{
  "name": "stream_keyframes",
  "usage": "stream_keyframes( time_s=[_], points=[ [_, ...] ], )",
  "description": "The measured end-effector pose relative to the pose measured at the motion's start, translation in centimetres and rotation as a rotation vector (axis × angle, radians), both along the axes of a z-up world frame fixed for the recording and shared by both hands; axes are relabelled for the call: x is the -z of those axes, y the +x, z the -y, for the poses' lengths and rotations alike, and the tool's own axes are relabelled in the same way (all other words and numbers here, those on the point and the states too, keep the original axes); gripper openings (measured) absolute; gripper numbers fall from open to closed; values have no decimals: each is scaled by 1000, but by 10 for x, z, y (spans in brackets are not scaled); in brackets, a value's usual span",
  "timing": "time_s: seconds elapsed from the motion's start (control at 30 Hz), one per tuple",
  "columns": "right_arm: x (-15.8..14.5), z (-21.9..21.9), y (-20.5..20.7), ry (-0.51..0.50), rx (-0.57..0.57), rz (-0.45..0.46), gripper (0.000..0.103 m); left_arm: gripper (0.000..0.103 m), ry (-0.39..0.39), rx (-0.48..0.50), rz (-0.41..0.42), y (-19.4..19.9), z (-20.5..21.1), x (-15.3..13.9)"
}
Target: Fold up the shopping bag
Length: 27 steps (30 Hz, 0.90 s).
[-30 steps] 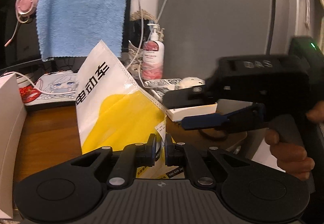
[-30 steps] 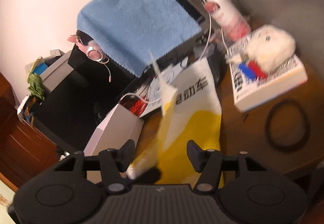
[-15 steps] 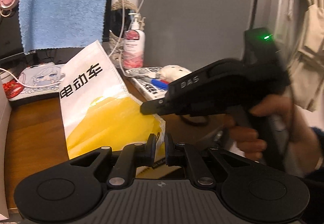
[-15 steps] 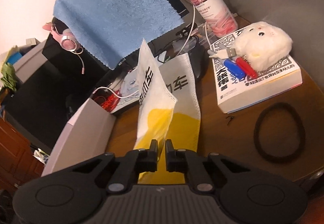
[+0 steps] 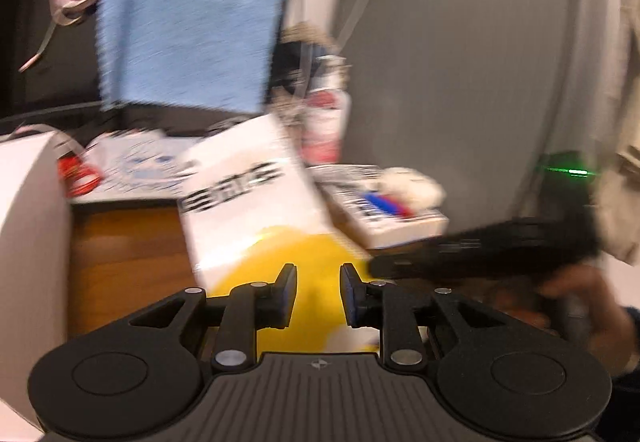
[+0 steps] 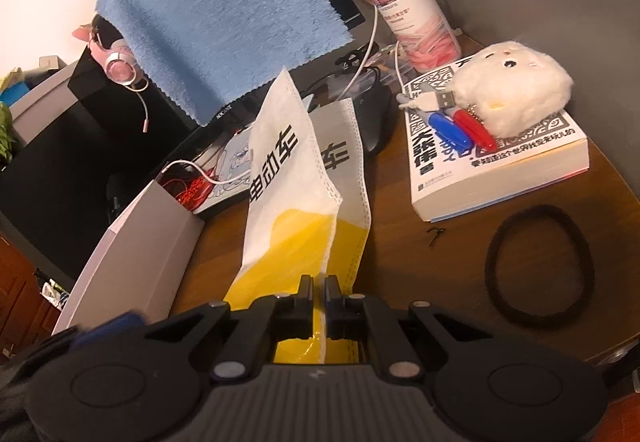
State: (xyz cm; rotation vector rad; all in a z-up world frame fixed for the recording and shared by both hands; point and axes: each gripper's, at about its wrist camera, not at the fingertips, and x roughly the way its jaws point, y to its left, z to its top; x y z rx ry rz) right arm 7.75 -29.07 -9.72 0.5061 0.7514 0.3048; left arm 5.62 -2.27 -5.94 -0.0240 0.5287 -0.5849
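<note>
The shopping bag (image 6: 292,214) is white on top and yellow below, with black characters. It lies on the wooden desk (image 6: 420,254), one layer lifted into an upright fold. My right gripper (image 6: 319,286) is shut on the bag's near yellow edge. In the blurred left wrist view the bag (image 5: 252,198) lies ahead of my left gripper (image 5: 318,282), which is open above the yellow part with nothing between its fingers. The right gripper's black body (image 5: 492,254) enters there from the right, held by a hand (image 5: 576,302).
A thick book (image 6: 492,162) with a white plush toy (image 6: 512,78) and pens lies right of the bag. A black hair band (image 6: 540,266) sits near the desk's front. A grey box (image 6: 136,262) stands left, a pump bottle (image 6: 412,6) and a blue towel (image 6: 224,10) behind.
My left gripper has opened and let go of the bag's edge, and its view swung left with blur. The right gripper stays shut on the bag.
</note>
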Motion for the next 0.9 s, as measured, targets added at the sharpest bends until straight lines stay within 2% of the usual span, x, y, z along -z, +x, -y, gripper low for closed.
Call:
stream_keyframes(
  time_s=[0.1, 0.23, 0.43, 0.57, 0.67, 0.8, 0.9],
  points=[
    [0, -2, 0, 1, -10, 0, 5, 23, 2, -2, -20, 13, -18, 7],
    [-2, -4, 1, -1, -20, 3, 5, 23, 68, -75, -22, 19, -33, 9],
    [-4, -6, 1, 1, -29, 10, 5, 22, 101, -112, -17, 19, -47, 11],
    [-2, -4, 3, 5, -39, 1, 5, 22, 86, -122, -34, 20, -49, 11],
    [-2, -3, 4, 3, -39, -3, 5, 22, 29, -95, -32, 22, -43, 3],
    [-2, -1, 4, 1, -31, -6, 5, 22, 32, -28, 23, 31, -16, -3],
    [-1, 0, 5, -3, -30, -10, 5, 8, 18, 29, -12, 52, 4, 0]
  ],
)
